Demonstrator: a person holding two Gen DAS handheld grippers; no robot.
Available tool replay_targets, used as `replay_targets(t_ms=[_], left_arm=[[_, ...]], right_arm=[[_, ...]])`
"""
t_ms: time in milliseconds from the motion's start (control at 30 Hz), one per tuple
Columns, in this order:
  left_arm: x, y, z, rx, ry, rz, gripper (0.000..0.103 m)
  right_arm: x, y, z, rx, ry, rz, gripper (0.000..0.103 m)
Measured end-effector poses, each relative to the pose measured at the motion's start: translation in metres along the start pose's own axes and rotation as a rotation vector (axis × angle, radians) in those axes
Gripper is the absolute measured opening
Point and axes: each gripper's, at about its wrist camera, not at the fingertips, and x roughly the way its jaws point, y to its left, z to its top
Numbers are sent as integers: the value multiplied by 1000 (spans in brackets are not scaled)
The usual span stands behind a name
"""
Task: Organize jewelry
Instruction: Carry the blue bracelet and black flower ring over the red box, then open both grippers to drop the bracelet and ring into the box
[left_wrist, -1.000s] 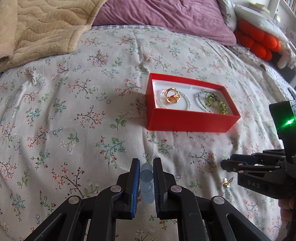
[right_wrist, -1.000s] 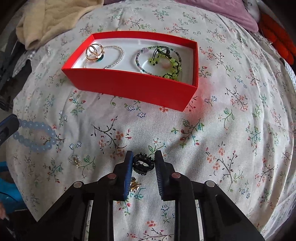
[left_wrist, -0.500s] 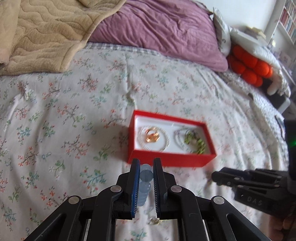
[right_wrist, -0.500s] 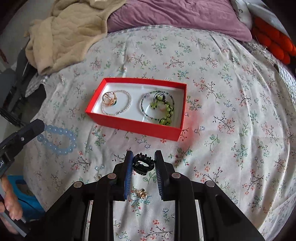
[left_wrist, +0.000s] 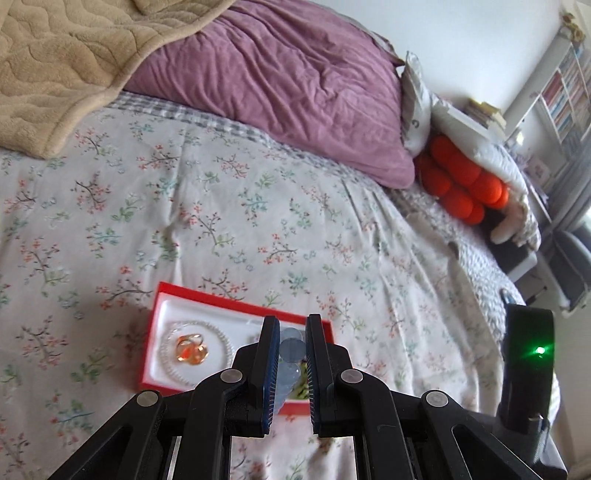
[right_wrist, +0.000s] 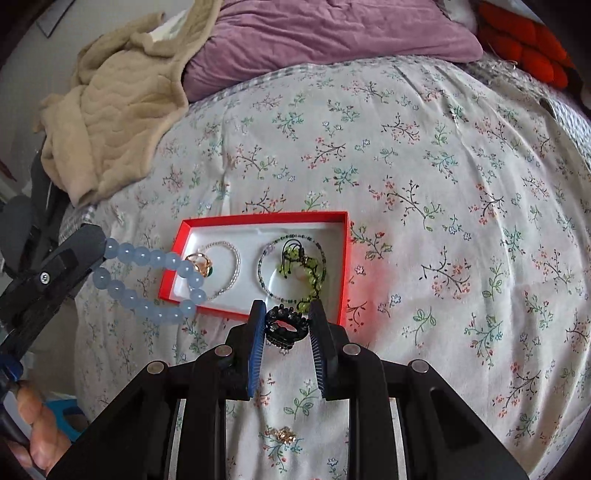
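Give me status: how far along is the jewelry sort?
Done: gold ring, pearl bracelet and green beaded bracelet lie in the red box. In hand: left tongs grip the blue bead bracelet; right tongs grip the black ring. Left: small gold piece on the bedspread.

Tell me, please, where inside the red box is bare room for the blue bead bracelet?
Inside the red box, the far strip of white lining is bare. The middle is crowded: the pearl bracelet with the gold ring lies beside the green bead bracelet. The blue bead bracelet hangs at the box's near-left corner.
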Motion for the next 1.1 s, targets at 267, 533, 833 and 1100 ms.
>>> replay_targets(t_ms=[267, 533, 833, 1100], left_arm=[[39, 20, 2, -43, 27, 59, 9], [44, 41, 0, -5, 21, 201, 9], [51, 52, -4, 1, 63, 247, 16], [29, 40, -12, 53, 63, 263, 49]], right_arm=[[20, -10, 12, -32, -1, 17, 25], [39, -12, 10, -60, 33, 13, 25], [42, -15, 11, -38, 58, 29, 29], [19, -10, 6, -78, 44, 34, 48]])
